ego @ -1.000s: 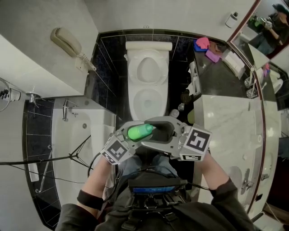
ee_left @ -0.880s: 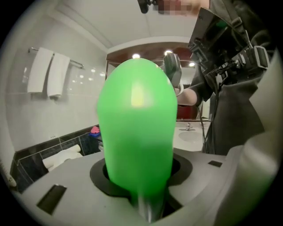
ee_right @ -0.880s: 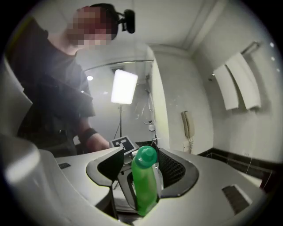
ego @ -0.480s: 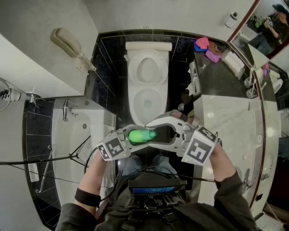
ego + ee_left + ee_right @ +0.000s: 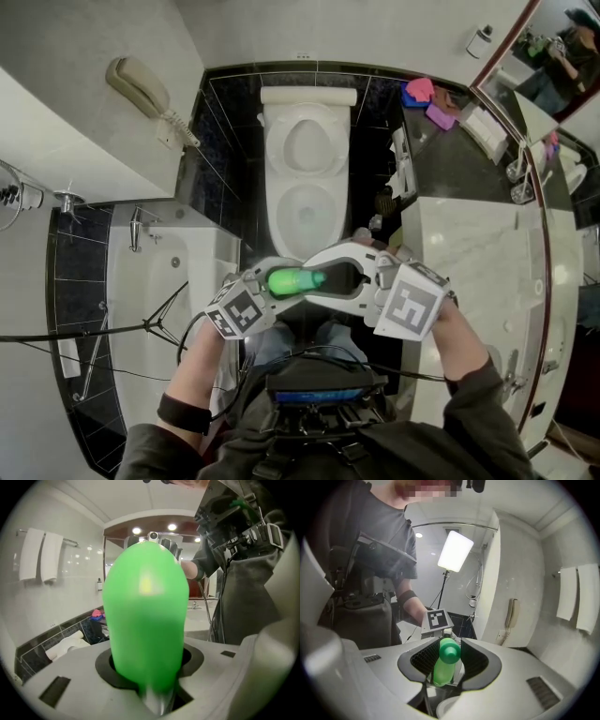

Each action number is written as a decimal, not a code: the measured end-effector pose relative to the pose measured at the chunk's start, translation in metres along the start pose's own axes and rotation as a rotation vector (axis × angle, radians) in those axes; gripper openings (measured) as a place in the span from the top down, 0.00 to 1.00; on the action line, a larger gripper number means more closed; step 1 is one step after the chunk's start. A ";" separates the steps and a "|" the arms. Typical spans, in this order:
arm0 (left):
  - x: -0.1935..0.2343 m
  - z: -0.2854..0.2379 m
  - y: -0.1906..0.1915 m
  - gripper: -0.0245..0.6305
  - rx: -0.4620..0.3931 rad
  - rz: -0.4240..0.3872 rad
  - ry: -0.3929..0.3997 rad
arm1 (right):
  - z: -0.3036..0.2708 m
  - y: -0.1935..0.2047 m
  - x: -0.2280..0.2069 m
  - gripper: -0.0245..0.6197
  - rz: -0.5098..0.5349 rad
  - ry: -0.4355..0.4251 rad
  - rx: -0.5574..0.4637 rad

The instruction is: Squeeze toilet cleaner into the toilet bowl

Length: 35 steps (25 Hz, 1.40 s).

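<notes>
My left gripper (image 5: 278,282) is clamped on the green cleaner bottle (image 5: 145,616), which lies level in front of me, just short of the toilet bowl (image 5: 277,214) in the head view. Its green cap (image 5: 450,651) points into my right gripper (image 5: 343,276), whose jaws have just been closing. The pads now stand close on either side of the cap, but I see no press on it. The bottle shows me only plain green, and the one clear marking anywhere is the black-and-white square pattern on each gripper's marker cube (image 5: 407,308). The toilet sits open on glossy black tiles (image 5: 220,141) with thin pale joints. A cream wall phone (image 5: 141,89) hangs to its left above a white bathtub (image 5: 141,309). To the right runs a marble counter (image 5: 469,253) under a mirror (image 5: 553,56), with pink and purple items (image 5: 427,98) at its far end. Two white towels (image 5: 42,555) hang on a rail.
</notes>
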<state>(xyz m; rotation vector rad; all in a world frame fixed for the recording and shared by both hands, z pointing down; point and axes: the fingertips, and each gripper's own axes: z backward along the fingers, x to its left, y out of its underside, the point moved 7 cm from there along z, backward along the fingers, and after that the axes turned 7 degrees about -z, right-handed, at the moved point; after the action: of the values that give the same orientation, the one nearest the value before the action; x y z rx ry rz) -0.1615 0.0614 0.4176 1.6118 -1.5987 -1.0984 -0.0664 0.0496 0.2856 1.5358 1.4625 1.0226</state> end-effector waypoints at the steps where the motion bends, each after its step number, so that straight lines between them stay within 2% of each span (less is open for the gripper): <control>1: -0.001 -0.002 0.001 0.68 0.007 -0.003 -0.025 | 0.000 0.001 -0.001 0.72 -0.037 0.003 0.004; 7: -0.005 -0.011 0.005 0.69 0.058 -0.043 -0.145 | 0.003 0.017 -0.003 0.71 -0.307 -0.001 0.002; 10: -0.003 -0.014 0.007 0.69 0.101 -0.081 -0.237 | 0.004 0.033 -0.010 0.71 -0.461 0.017 -0.007; 13: 0.002 -0.017 0.010 0.69 0.148 -0.114 -0.351 | 0.007 0.043 -0.019 0.71 -0.685 0.045 -0.020; 20: 0.007 -0.021 0.018 0.69 0.216 -0.136 -0.569 | 0.006 0.066 -0.028 0.72 -1.171 0.120 -0.266; 24: 0.006 -0.024 0.023 0.69 0.223 -0.116 -0.560 | 0.006 0.078 -0.028 0.72 -1.304 0.143 -0.315; 27: 0.005 -0.025 0.022 0.69 0.179 -0.056 -0.514 | 0.002 0.078 -0.027 0.71 -1.315 0.114 -0.413; 29: 0.005 -0.025 0.018 0.69 0.125 0.002 -0.467 | 0.003 0.073 -0.027 0.70 -1.247 0.131 -0.474; 30: 0.006 -0.024 0.013 0.69 0.087 0.033 -0.431 | 0.004 0.069 -0.027 0.69 -1.185 0.145 -0.498; 32: 0.010 -0.019 0.000 0.69 -0.004 0.074 -0.326 | 0.006 0.062 -0.026 0.57 -1.011 0.167 -0.547; 35: 0.010 -0.012 -0.017 0.69 -0.114 0.079 -0.091 | 0.015 0.047 -0.020 0.57 -0.669 0.164 -0.640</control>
<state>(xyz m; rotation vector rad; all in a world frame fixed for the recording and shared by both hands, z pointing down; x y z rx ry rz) -0.1437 0.0515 0.4068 1.4310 -1.6128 -1.2140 -0.0355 0.0277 0.3224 0.4664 1.4124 1.0577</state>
